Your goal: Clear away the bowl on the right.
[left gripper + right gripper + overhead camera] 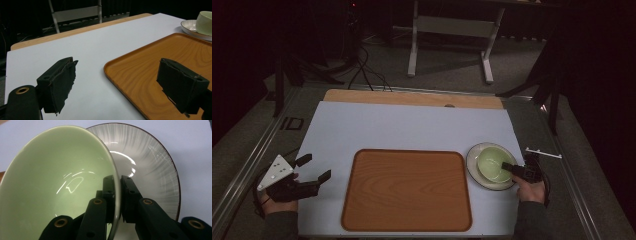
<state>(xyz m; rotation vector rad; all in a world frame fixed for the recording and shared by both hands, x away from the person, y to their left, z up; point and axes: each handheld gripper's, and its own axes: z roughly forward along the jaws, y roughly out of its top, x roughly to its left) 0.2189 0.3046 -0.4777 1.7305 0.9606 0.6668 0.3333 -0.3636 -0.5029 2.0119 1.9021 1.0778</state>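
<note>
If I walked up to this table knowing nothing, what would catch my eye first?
Probably the pale green bowl at the table's right edge, its rim pinched between the jaws of the right gripper as it sits on a streaked plate. Next, the big wooden tray, bare, in the middle of the white mat. At the left, the left gripper waits with jaws wide apart.

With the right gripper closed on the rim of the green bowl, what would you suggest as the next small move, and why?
Probably a short lift straight up. The right gripper is clamped on the wall of the green bowl, one jaw inside and one outside, and the bowl sits on the plate. Raising it first would free it from the plate before it travels, perhaps toward the wooden tray beside it, while the left gripper waits open.
</note>
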